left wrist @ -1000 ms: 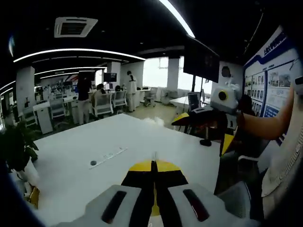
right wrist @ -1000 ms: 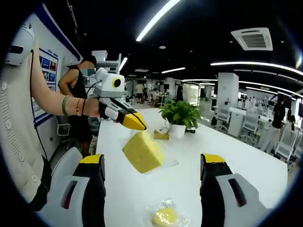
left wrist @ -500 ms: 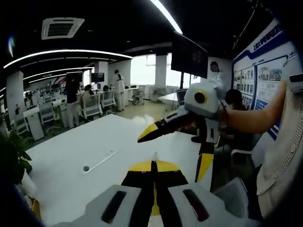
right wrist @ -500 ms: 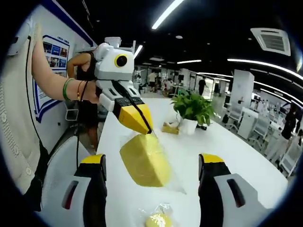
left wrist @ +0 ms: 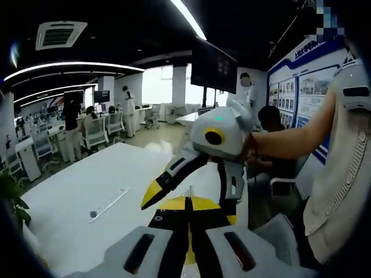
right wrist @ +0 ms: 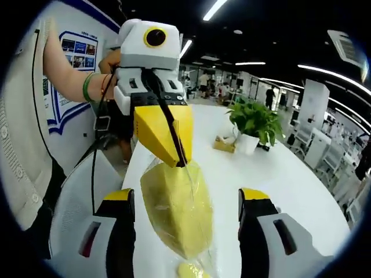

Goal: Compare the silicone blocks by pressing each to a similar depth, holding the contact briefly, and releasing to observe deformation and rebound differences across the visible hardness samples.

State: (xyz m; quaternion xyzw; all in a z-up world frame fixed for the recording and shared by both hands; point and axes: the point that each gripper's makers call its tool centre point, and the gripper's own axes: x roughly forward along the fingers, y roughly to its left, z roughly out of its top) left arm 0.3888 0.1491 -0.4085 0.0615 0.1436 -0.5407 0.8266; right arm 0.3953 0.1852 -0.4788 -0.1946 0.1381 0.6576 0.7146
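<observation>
A large yellow block (right wrist: pixel 177 211), wrapped in clear film, lies on the white table (right wrist: pixel 278 174) directly ahead of the right gripper (right wrist: pixel 186 231), whose fingers (right wrist: pixel 119 229) stand wide apart on either side of it without touching. The left gripper (right wrist: pixel 164 139), its yellow fingers together in a wedge, points down with its tip at the block's upper end; whether it touches the film cannot be told. A smaller yellow piece (right wrist: pixel 190 270) sits just beside the block's near end, also in film.

The block looks soft and light, likely to dent under a press and spring back; the film looks slick, so a tip may skid unless it lands square on the broad top face, well in from the sloping sides.

Beyond the block stand a potted plant (right wrist: pixel 255 124) and a small box (right wrist: pixel 223 145), well apart from the work. In the left gripper view the table (left wrist: pixel 69 197) runs open, with a strip (left wrist: pixel 110 204) lying on it. The table's edge lies close beside the block, near a grey chair (right wrist: pixel 75 200), leaving little room that way.
</observation>
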